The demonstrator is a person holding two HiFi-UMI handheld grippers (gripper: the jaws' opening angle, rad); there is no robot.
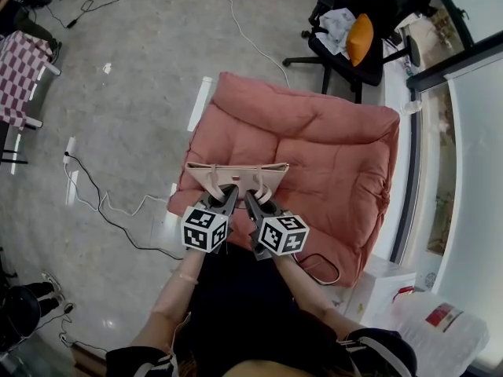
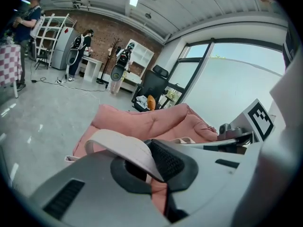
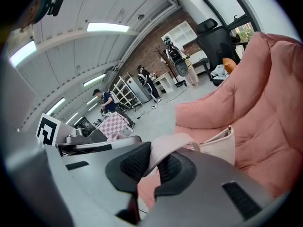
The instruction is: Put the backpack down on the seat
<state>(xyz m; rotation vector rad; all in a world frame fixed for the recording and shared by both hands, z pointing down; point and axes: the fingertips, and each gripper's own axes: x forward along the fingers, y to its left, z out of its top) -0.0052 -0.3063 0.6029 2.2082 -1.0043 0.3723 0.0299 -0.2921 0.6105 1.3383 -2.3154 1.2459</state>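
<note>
A pale beige backpack (image 1: pixel 236 174) hangs upright over the front left part of a pink cushioned seat (image 1: pixel 330 132). Whether its bottom touches the cushion I cannot tell. My left gripper (image 1: pixel 229 193) is shut on one beige strap (image 2: pixel 120 146), which runs between its black pads. My right gripper (image 1: pixel 251 196) stands right beside it, shut on the other strap (image 3: pixel 165 150). The bag's open top edge (image 3: pixel 220 145) shows below the right jaws, with the seat (image 3: pixel 265 103) behind it. Most of the bag's body is hidden by the grippers.
A black office chair (image 1: pixel 357 38) with an orange cushion stands behind the seat. Cables (image 1: pixel 102 203) trail over the grey floor at the left, near a checkered table (image 1: pixel 20 69). A white box (image 1: pixel 377 285) and a window wall lie to the right. People (image 2: pixel 78 51) stand far off.
</note>
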